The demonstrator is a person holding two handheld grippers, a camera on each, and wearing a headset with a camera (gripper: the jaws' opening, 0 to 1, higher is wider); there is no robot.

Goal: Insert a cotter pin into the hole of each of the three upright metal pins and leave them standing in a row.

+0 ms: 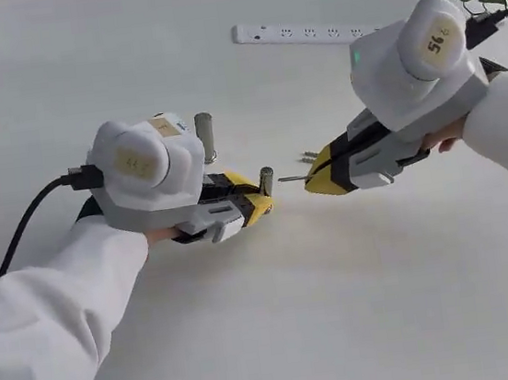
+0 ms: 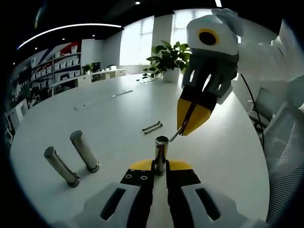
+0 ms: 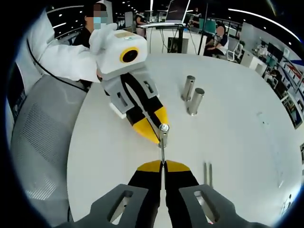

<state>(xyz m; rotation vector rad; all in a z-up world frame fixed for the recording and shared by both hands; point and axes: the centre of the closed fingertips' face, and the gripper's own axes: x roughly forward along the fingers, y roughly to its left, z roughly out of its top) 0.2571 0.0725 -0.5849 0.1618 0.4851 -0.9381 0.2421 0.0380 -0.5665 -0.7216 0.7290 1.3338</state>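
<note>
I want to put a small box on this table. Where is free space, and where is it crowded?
Free: the table on the person's side of both grippers, and the band between power strip and grippers. Crowded: where left gripper and right gripper meet, around the held metal pin, cotter pin, spare cotter pins, standing pins.

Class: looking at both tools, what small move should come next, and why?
Probably ease the right tool forward a little, pushing the cotter pin into the metal pin: its tip sits at the pin's top, which the left tool grips upright.
</note>
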